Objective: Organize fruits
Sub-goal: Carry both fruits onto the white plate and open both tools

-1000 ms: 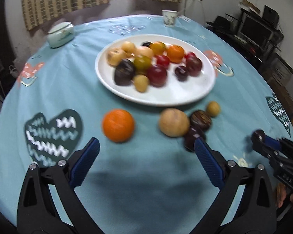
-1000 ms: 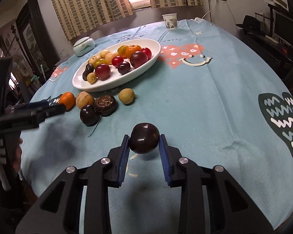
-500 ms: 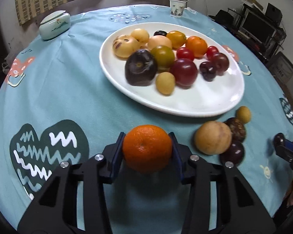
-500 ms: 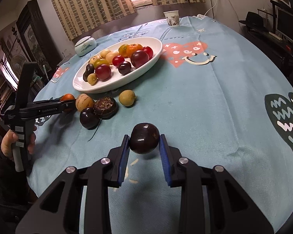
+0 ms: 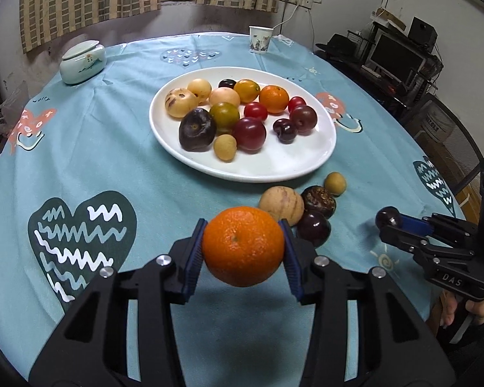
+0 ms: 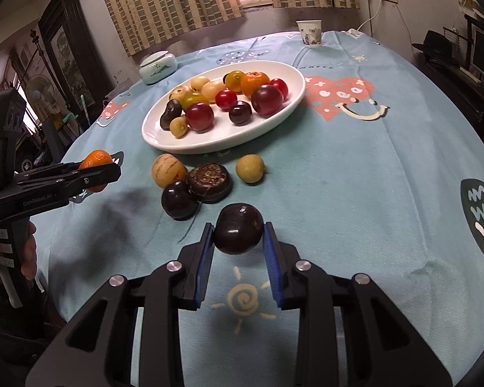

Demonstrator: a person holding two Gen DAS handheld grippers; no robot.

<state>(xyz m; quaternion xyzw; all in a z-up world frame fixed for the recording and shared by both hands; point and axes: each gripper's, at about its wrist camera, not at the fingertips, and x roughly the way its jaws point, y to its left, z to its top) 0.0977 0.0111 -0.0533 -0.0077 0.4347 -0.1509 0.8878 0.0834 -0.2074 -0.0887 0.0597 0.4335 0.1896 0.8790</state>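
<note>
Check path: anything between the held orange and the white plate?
Nothing blocks it. The left gripper holds the orange above the cloth, with bare tablecloth up to the plate rim. Four loose fruits, including a tan striped one, sit to the right of that line.

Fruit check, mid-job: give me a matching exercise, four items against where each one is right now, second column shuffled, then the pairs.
Items:
1. orange
2. dark plum
3. paper cup
4. striped tan fruit

Places:
A. on the cloth just short of the white plate
B. clamped in the left gripper
C. at the far edge of the table
D. clamped in the right gripper

Pairs: 1-B, 2-D, 3-C, 4-A
</note>
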